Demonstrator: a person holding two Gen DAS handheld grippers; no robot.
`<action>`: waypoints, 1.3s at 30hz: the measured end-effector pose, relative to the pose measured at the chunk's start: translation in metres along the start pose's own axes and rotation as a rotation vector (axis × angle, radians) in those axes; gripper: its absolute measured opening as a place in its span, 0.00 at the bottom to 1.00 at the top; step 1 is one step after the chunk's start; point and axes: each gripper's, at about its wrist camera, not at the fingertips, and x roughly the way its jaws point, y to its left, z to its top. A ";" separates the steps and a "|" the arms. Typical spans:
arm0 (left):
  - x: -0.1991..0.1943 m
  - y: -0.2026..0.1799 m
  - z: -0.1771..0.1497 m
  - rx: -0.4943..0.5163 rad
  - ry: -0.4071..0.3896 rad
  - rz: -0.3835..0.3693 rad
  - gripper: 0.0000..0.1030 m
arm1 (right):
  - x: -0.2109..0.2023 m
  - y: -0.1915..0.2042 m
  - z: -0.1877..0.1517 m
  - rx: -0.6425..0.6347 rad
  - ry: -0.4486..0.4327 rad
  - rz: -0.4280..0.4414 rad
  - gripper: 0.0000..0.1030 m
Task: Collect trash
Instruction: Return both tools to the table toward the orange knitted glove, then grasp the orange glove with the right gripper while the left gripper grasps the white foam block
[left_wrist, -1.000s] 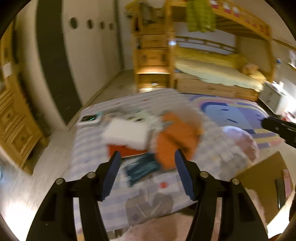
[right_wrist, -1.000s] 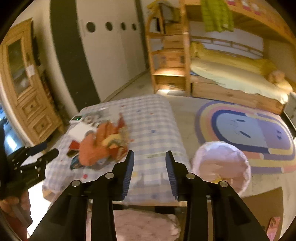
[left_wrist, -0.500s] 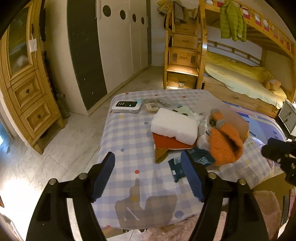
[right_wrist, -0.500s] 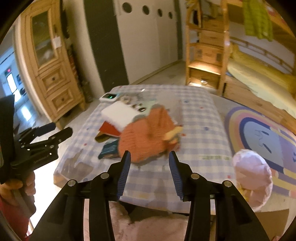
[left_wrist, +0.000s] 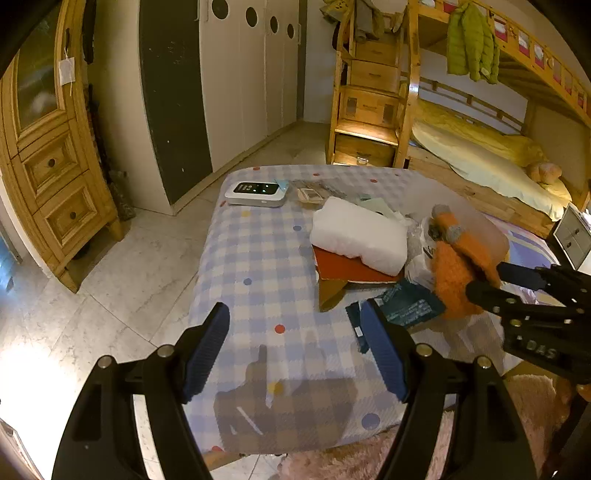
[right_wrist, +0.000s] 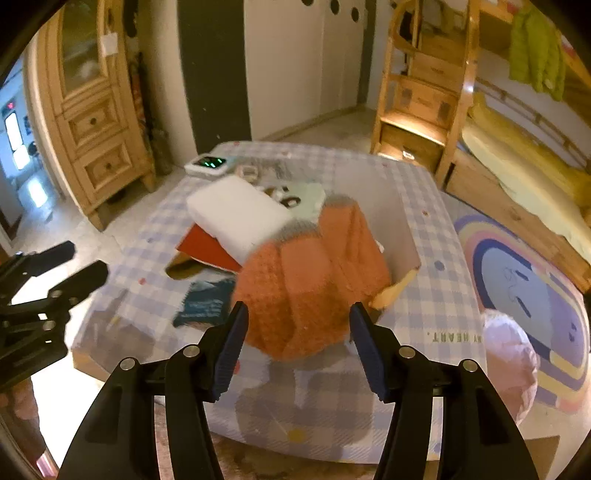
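Note:
A table with a checked cloth (left_wrist: 251, 258) carries a clutter pile. It holds a white foam block (left_wrist: 358, 236) on a red card (left_wrist: 343, 266), a dark blue wrapper (left_wrist: 406, 302), a crumpled clear bag (left_wrist: 417, 258) and an orange knitted garment (right_wrist: 314, 280). My left gripper (left_wrist: 293, 314) hangs open over bare cloth, left of the wrapper, with nothing between its fingers. My right gripper (right_wrist: 298, 310) is opening; the orange knit shows just beyond its tips, untouched. From the left wrist, the right gripper (left_wrist: 491, 280) reaches in beside the orange knit (left_wrist: 454, 280).
A white device with green lights (left_wrist: 256, 194) sits at the table's far left corner. A wooden cabinet (left_wrist: 48, 166) stands left and a bunk bed (left_wrist: 480, 158) at the back right. A pink pouf (right_wrist: 509, 362) rests on a patterned rug (right_wrist: 524, 277).
Both grippers have come in closer over the table. The right gripper's jaws have spread wider and now frame the orange knit. The left jaws widened, then held still.

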 end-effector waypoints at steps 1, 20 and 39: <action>0.000 0.000 -0.001 0.001 0.001 -0.001 0.69 | 0.001 -0.001 -0.002 0.004 0.003 -0.007 0.53; 0.033 -0.043 0.020 0.066 0.016 -0.102 0.55 | -0.020 -0.028 0.002 0.099 -0.096 0.082 0.07; 0.096 -0.080 0.042 0.119 0.104 -0.106 0.10 | -0.014 -0.048 -0.009 0.175 -0.086 0.150 0.08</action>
